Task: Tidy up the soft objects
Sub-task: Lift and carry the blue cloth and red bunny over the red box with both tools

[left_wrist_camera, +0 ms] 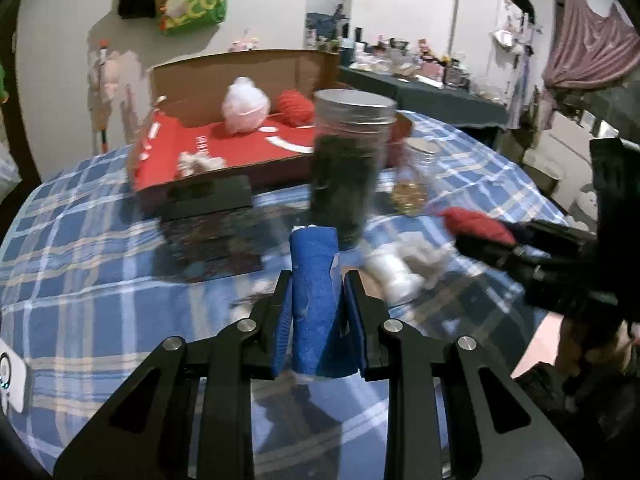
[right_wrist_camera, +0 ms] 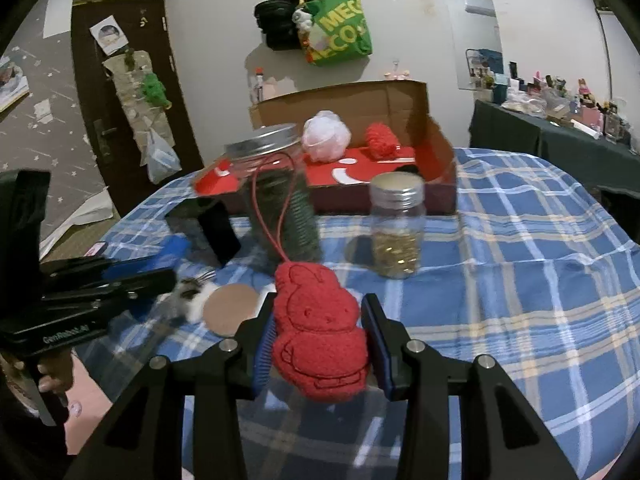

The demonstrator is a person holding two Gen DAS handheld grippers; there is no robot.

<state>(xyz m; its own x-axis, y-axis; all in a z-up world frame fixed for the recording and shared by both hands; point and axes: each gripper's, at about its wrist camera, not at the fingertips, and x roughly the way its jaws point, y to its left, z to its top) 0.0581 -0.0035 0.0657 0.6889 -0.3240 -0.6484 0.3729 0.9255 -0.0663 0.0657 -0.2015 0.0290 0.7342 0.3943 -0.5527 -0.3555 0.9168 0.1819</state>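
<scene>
We pinch a blue felt roll in the left tongs and a red plush figure in the right tongs, both lifted off the bench (likely bound for the open cardboard box at its far edge).

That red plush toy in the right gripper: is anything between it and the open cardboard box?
Yes. The red plush toy, clamped in the right gripper, faces two jars before the cardboard box: a tall dark-filled jar straight ahead and a smaller gold-filled jar to its right. Lifting over them looks safest.
</scene>
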